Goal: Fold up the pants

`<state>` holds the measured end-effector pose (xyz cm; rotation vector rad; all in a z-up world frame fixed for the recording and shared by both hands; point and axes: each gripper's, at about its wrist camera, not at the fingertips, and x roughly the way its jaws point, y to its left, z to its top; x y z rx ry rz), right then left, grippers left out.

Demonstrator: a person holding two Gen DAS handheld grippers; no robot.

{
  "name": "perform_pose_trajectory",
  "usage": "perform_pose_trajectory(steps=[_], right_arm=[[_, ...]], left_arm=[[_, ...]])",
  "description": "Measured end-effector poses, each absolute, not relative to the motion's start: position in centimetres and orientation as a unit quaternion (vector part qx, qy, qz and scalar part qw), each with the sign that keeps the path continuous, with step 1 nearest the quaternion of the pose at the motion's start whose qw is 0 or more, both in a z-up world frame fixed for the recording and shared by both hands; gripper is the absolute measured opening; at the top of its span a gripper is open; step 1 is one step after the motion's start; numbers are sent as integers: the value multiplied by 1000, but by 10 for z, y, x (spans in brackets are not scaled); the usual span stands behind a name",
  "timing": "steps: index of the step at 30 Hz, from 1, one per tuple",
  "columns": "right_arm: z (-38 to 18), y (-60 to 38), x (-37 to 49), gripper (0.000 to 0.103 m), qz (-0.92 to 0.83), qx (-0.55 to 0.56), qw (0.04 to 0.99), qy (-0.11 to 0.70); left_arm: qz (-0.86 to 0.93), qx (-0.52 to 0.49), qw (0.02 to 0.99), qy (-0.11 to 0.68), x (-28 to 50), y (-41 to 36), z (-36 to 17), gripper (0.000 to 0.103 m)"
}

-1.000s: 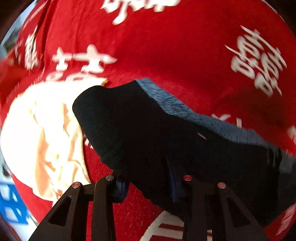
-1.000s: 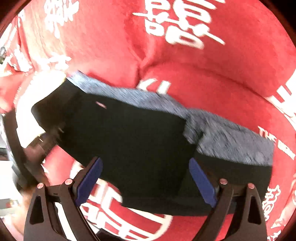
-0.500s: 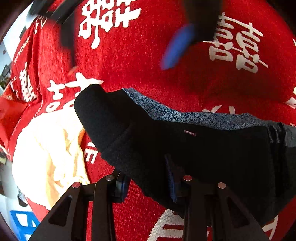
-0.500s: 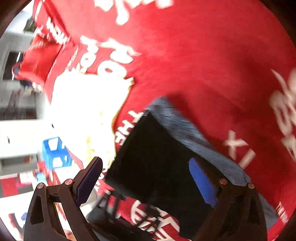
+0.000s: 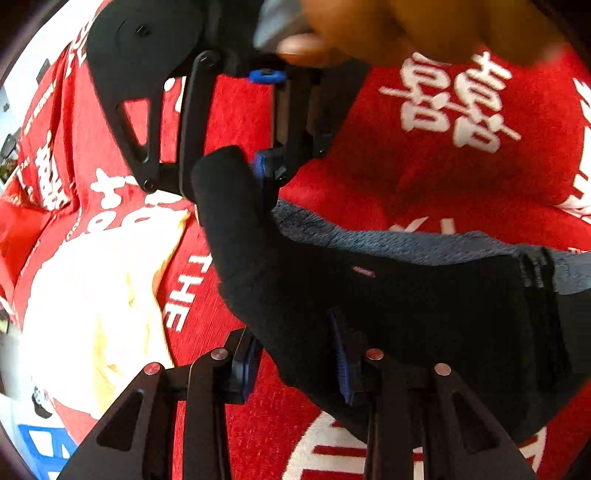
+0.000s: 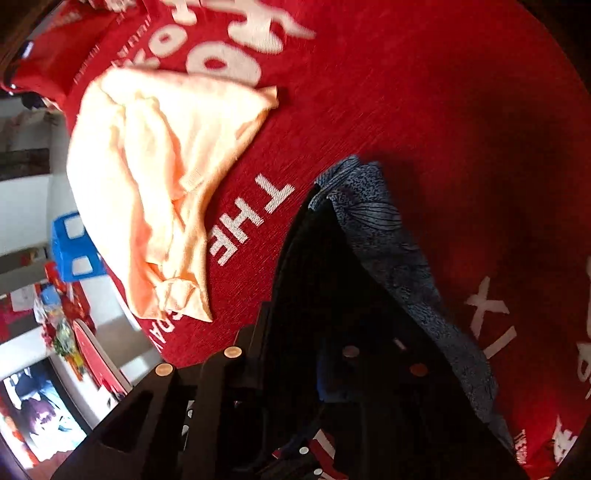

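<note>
at the bottom of the left wrist view, the left hand-held gripper (image 5: 295, 365) is clenched on the near edge of the black pants (image 5: 406, 314), cloth bunched between its blue pads; the pants run from there toward the right edge of the frame, a grey-blue patterned layer (image 5: 388, 240) showing along their far side; they rest on a red cloth with white lettering (image 5: 461, 166), which covers what may be a bed or a tabletop, i cannot tell which; to the lower left lies a crumpled pale orange garment (image 5: 96, 295), just beside the pants but apart; further up, at centre, the right hand-held gripper (image 5: 225, 177) is closing its jaws on the raised far corner of the pants, a person's hand (image 5: 406, 26) above it at the top edge; in the right wrist view its own tips are lost in dark cloth.

judging by this, the step in hand is taking 2 corners of one end; the next move calls for lifting both together and carrying that end over the rest, keeping the edge taut.
</note>
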<state>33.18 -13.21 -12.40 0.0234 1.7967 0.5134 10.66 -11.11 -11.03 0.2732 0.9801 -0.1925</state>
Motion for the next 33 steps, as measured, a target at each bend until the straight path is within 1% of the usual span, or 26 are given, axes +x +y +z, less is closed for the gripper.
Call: perform_pose_trajectory(steps=[4,9,12,16,19,23,26,31,33], right_arm=[[-92,-176,315,19,222,82,632,738],[-53,-231,294,19,230,132,672,692],[-32,-276,274,18,227,181,690,664],[-6,-340,232,15,212,238,714,623],[6,-387,198,15,194,274,727,599],[8,-441,149,15,168,318,735,574],[5,-484,110,15,148,347,740,557],[-32,-549,56,15,89,411,724,547],[-46,-564,45,15,77,419,720,547]], left_arm=[[-122,144,877,442,96,-125,-87,35],[-171,144,881,416,78,-152,-53,35],[-200,145,881,404,64,-173,-35,35],[-243,151,874,394,36,-211,-18,35],[-279,165,864,386,14,-242,-7,35],[-326,188,844,382,-15,-284,-3,35],[-354,215,825,383,-36,-314,-13,35],[-391,260,789,396,-62,-358,-36,35],[-396,280,776,404,-72,-376,-51,35]])
